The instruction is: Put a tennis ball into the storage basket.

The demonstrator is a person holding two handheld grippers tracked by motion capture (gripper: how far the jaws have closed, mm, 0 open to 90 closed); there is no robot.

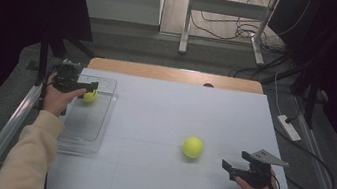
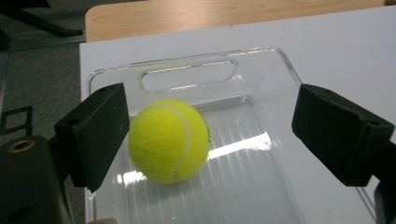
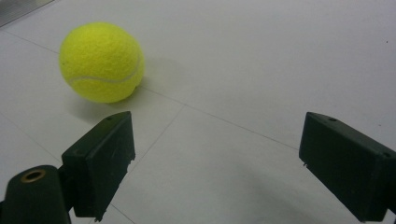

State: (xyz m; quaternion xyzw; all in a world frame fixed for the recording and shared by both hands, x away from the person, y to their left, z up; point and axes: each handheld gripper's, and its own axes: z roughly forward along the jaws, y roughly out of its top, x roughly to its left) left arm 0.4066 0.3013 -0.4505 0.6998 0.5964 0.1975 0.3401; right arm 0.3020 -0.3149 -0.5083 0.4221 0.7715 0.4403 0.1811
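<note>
Resting in the tray (image 2: 261, 65), a ball (image 2: 168, 140) seemingly touches the wide left tongs (image 2: 219, 140)

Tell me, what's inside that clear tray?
One yellow ball lies in the tray, between the open left tongs. A hand covers part of the tray's left edge, so that bit stays hidden.

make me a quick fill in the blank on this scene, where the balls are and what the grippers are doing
1. The left gripper is over the clear plastic ____, its jaws wide apart.
2. The tennis ball in the tray is coloured ____.
3. The second tennis ball lies on the white table, ahead of the ____ gripper.
4. The right gripper has its jaws ____, holding nothing.

Missing words: tray; yellow; right; open
</note>
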